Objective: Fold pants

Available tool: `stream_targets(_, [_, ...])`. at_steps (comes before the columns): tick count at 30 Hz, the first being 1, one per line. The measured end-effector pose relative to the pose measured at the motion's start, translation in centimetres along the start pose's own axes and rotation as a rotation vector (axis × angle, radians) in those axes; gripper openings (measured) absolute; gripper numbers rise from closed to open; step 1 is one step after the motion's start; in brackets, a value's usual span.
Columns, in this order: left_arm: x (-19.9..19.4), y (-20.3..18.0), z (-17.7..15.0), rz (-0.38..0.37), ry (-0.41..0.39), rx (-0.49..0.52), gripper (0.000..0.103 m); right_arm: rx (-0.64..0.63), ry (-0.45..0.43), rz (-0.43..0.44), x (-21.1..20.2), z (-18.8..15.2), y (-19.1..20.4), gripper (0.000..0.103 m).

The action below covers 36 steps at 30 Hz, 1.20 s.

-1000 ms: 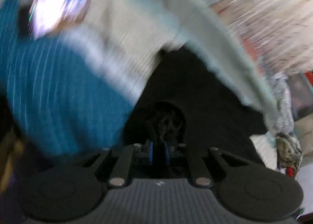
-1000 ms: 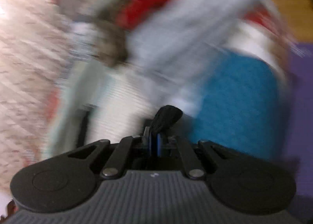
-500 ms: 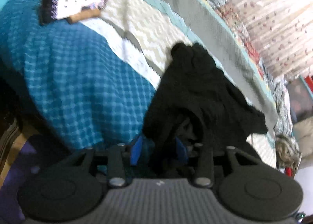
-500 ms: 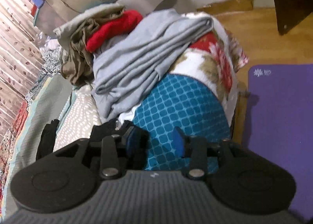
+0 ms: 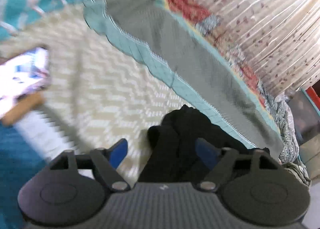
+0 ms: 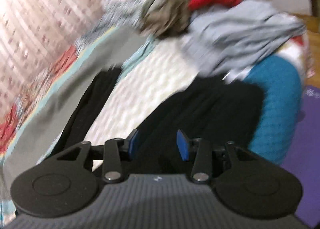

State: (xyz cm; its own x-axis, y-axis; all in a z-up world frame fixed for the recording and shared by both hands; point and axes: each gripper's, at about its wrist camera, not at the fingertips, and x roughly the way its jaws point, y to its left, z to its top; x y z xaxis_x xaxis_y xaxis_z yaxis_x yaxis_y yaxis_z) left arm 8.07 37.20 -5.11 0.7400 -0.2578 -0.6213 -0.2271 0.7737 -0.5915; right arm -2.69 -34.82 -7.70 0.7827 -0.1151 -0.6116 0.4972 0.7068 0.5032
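Both grippers had let go of the one pair of black pants (image 5: pixel 181 141) since a second earlier; the left gripper (image 5: pixel 163 150) was opening wide, cloth loose between its two blue pads, seemingly unpinched; the right gripper (image 6: pixel 158 145) stood half open over the pants; they lay on the cream quilt (image 5: pixel 112 89); one phone (image 5: pixel 24 73) beyond.

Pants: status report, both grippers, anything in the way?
Left gripper opening, pants loose between jaws. Right gripper open over pants. Clothes pile beyond, touching pants.
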Motion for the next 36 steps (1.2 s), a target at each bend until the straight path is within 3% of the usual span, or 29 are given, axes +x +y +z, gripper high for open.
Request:
stream_targets(3, [5.9,1.3,0.8,-0.068,0.131,-0.107,0.075,-0.064,0.068,0.01,1.5,-1.9,2.7,0.045])
stream_targets(4, [7.8,1.9,0.9,-0.11,0.178,-0.173,0.06,-0.088,0.083,0.009,1.8,-2.4,3.6,0.045])
stream_targets(5, [9.5,2.1,0.9,-0.126,0.209,-0.229,0.035,-0.121,0.097,0.004,2.1,-2.8,4.5,0.045])
stream_targets(6, [10.4,1.7,1.0,-0.112,0.212,-0.226,0.026,-0.161,0.108,-0.006,2.6,-3.1,5.4,0.045])
stream_targets(7, [10.5,0.8,1.3,-0.095,0.186,-0.187,0.008,-0.193,0.113,-0.019,2.9,-3.1,6.2,0.045])
stream_targets(8, [9.3,-0.5,1.7,-0.092,0.108,-0.125,0.009,-0.223,0.114,-0.029,3.2,-3.0,7.0,0.045])
stream_targets(12, [-0.9,-6.0,0.8,-0.105,-0.386,0.218,0.009,-0.251,0.111,-0.029,4.4,-2.1,8.3,0.045])
stream_targets(14, [-2.6,-7.1,-1.3,-0.025,-0.491,0.344,0.014,-0.251,0.121,-0.039,5.2,-2.3,8.7,0.045])
stream_targets(16, [-0.5,-6.8,-2.4,0.096,-0.418,0.398,0.021,-0.246,0.157,-0.048,6.2,-3.0,8.9,0.045])
stream_targets(17, [1.7,-5.8,-2.6,0.157,-0.307,0.384,0.027,-0.239,0.178,-0.054,6.8,-3.3,8.9,0.046])
stream_targets(19, [5.6,-3.1,-2.6,0.225,-0.078,0.272,0.032,-0.241,0.179,-0.06,7.2,-3.7,9.0,0.047])
stream_targets(20, [6.4,-1.8,-2.7,0.229,-0.032,0.21,0.033,-0.258,0.174,-0.06,7.2,-3.8,9.3,0.048])
stream_targets(22, [5.5,-0.1,-3.1,0.154,-0.071,0.115,0.038,-0.296,0.173,-0.053,7.1,-3.9,9.6,0.049])
stream_targets(25, [3.7,-0.3,-3.7,0.192,-0.122,0.097,0.058,-0.296,0.182,-0.049,7.0,-3.7,9.2,0.049])
stream_targets(27, [2.4,-0.7,-4.2,0.237,-0.134,0.118,0.06,-0.27,0.186,-0.046,7.1,-3.6,8.8,0.049])
stream_targets(31, [-0.9,-0.4,-5.4,0.189,-0.092,0.097,0.062,-0.258,0.195,-0.021,6.4,-3.6,9.3,0.049])
stream_targets(33, [-3.1,1.1,-5.9,0.165,-0.081,0.06,0.068,-0.278,0.205,0.027,5.6,-4.0,10.1,0.049])
stream_targets(34, [-4.4,2.0,-6.3,0.143,-0.077,0.029,0.074,-0.3,0.215,0.074,5.1,-4.3,10.7,0.05])
stream_targets(36, [-6.4,3.5,-7.4,0.107,-0.079,-0.037,0.077,-0.382,0.253,0.201,3.9,-5.4,13.1,0.05])
